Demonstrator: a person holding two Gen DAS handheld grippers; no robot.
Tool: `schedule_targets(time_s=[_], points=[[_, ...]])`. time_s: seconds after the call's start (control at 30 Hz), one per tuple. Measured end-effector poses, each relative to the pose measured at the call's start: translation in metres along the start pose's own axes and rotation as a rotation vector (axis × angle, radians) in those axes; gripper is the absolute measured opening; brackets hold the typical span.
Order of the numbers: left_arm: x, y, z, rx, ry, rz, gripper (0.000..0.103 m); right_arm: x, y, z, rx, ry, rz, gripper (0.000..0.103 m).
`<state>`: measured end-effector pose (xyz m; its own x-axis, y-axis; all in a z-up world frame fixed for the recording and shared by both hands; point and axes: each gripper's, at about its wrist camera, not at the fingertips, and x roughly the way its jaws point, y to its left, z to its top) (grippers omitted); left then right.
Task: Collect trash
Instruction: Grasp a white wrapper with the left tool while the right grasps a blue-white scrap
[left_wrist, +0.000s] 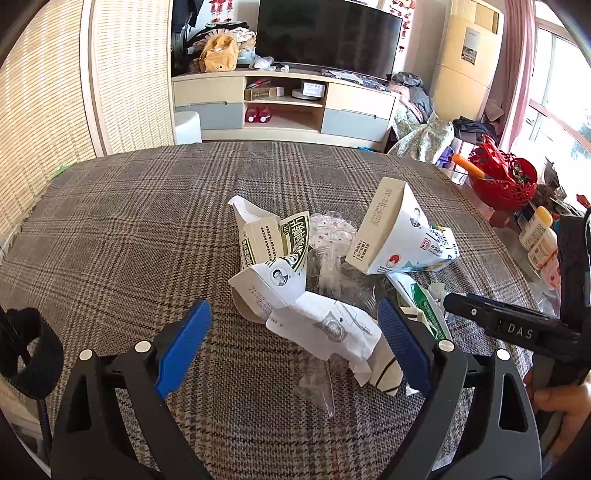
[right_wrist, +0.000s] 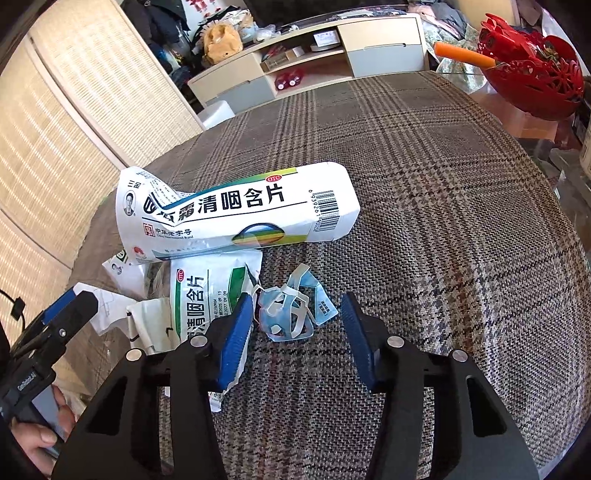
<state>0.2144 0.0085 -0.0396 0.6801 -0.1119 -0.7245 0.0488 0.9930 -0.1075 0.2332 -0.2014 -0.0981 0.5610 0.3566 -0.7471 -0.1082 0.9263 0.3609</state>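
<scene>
- The trash sits in one loose heap near the middle of the table (left_wrist: 122, 206), which is covered in a coarse woven plaid cloth of grey and brown; no bin or bag is in view, so the collecting looks barely under way, with every piece still on the cloth.
- The left gripper (left_wrist: 291, 339) is spread wide at the near side of the heap, its ribbed blue pads either side of a crumpled white paper (left_wrist: 325, 328); the pads are not pressing on it as far as can be seen.
- The right gripper (right_wrist: 297, 325) is partly spread, its pads flanking a small tangle of pale blue plastic wrap (right_wrist: 291, 314) with white strips; the left pad is just beside the tangle, the right pad stands apart from it, so nothing is pinched yet.
- Behind that tangle, toward the far edge, lies a long white lozenge box (right_wrist: 240, 206), glossy card, crushed at its left end and still square at its barcode end.
- Touching it on the near side is a flat foil-like sachet (right_wrist: 207, 295), white with green print, creased.
- From the left wrist view the heap also holds a torn green-and-white carton (left_wrist: 273, 240), folded and bent, and clear crinkled cellophane (left_wrist: 332, 236) between the boxes.
- A red openwork bowl (left_wrist: 502, 181) stands past the table's right edge, well apart from the heap.
- Judged from this, the light scrap is next, then the boxes.
</scene>
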Motion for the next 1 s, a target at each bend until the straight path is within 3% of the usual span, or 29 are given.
schedule_targets(time_s=[0.1, 0.2, 0.23, 0.27, 0.47, 0.73, 1.0], points=[[0.008, -0.003, 0.001, 0.003, 0.013, -0.009, 0.084, 0.005, 0.002, -0.002, -0.016, 0.011, 0.013, 0.032], [0.015, -0.006, 0.001, 0.013, 0.034, -0.029, 0.056, 0.006, 0.007, -0.004, -0.055, 0.008, -0.010, 0.023], [0.015, -0.006, 0.000, 0.013, 0.036, -0.025, 0.037, 0.005, 0.010, -0.004, -0.070, 0.005, -0.017, 0.022], [0.014, -0.006, 0.000, 0.014, 0.033, -0.018, 0.025, 0.003, 0.012, -0.004, -0.081, 0.002, -0.023, 0.022], [-0.003, -0.009, 0.003, 0.022, -0.011, -0.017, 0.012, -0.011, 0.006, -0.005, -0.080, -0.028, -0.041, 0.021], [-0.036, -0.015, 0.010, 0.043, -0.084, -0.025, 0.008, -0.039, 0.006, -0.011, -0.095, -0.068, -0.030, 0.021], [-0.056, -0.028, -0.008, 0.068, -0.070, -0.037, 0.007, -0.066, 0.016, -0.028, -0.111, -0.079, -0.013, 0.021]])
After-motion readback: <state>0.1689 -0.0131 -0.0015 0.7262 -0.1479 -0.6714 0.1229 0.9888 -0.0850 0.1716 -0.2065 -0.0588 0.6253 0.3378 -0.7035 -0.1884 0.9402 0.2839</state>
